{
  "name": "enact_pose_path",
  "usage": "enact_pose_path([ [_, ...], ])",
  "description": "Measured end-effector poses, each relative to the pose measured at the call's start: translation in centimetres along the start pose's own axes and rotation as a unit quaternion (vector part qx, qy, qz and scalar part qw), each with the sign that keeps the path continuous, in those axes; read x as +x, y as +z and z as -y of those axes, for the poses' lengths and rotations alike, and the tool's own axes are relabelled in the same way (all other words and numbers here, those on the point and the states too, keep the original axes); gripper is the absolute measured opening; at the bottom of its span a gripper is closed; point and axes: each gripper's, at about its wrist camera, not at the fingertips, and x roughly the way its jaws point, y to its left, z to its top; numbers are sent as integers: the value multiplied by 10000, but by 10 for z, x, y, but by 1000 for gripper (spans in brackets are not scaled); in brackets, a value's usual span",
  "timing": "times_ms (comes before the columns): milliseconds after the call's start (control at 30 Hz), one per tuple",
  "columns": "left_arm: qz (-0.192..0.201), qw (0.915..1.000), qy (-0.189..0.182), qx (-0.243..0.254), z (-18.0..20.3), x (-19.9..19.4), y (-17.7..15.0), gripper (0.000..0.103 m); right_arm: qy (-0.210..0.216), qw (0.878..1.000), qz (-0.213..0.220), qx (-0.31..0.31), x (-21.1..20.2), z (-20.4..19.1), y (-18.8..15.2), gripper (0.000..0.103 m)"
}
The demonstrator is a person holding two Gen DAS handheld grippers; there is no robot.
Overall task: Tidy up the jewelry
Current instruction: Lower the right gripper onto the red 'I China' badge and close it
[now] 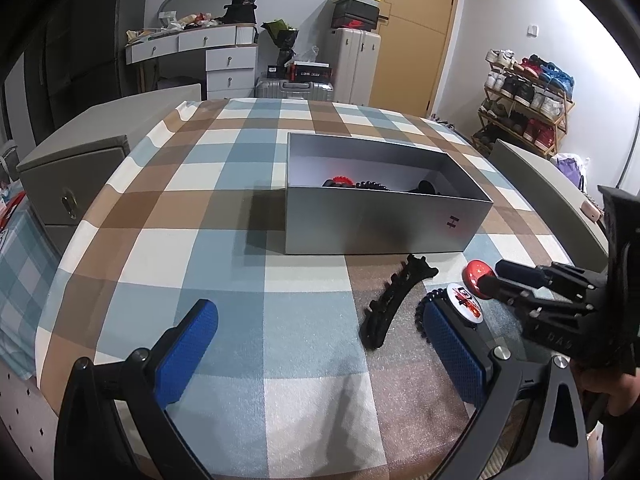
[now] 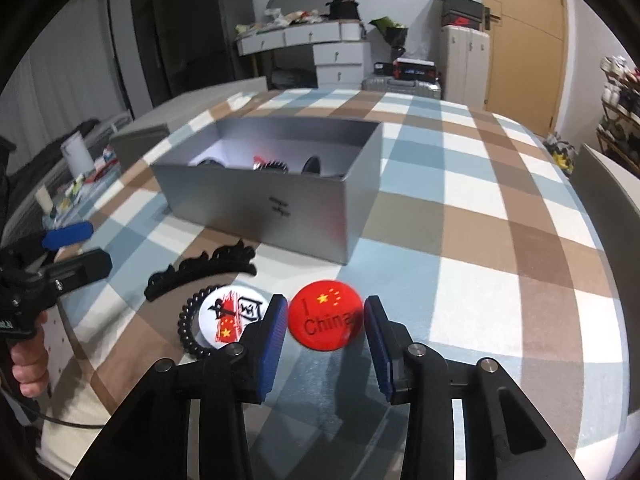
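Note:
A red round badge [image 2: 325, 314] lies on the checked tablecloth between the fingers of my right gripper [image 2: 325, 312], whose jaws stand around it at its edges. It also shows in the left wrist view [image 1: 476, 274]. A white badge [image 2: 232, 314] lies left of it on a black bead bracelet [image 2: 188, 326]. A black hair comb [image 2: 200, 268] lies beyond them. The grey open box [image 2: 280, 208] holds several dark and red pieces. My left gripper [image 1: 316, 344] is open and empty, with the comb [image 1: 392, 300] between its fingers.
The grey box [image 1: 372, 224] stands mid-table beyond the loose pieces. A grey cabinet [image 1: 76, 176] stands left of the table. A chair back [image 1: 560, 196] is at the right edge. Suitcases, a desk and a shoe rack stand behind.

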Motion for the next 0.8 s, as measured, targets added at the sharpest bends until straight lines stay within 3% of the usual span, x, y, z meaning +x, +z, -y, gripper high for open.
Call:
enact_pose_path([
  [133, 41, 10000, 12, -64, -6, -1, 1, 100, -224, 9994, -97, -251, 7, -10, -1, 43],
  [433, 41, 9998, -154, -128, -10, 1, 6, 100, -327, 9988, -58, -359, 7, -11, -2, 41],
  [467, 57, 9998, -190, -86, -7, 0, 7, 100, -314, 9990, -43, -320, 6, -10, -2, 39],
  [567, 53, 9996, -289, 22, 0, 0, 8, 100, -172, 9993, 216, -237, -6, -6, -2, 15],
  [800, -78, 9973, -563, 466, 28, 6, 12, 100, 92, 9996, 245, 40, -12, 7, -3, 16],
])
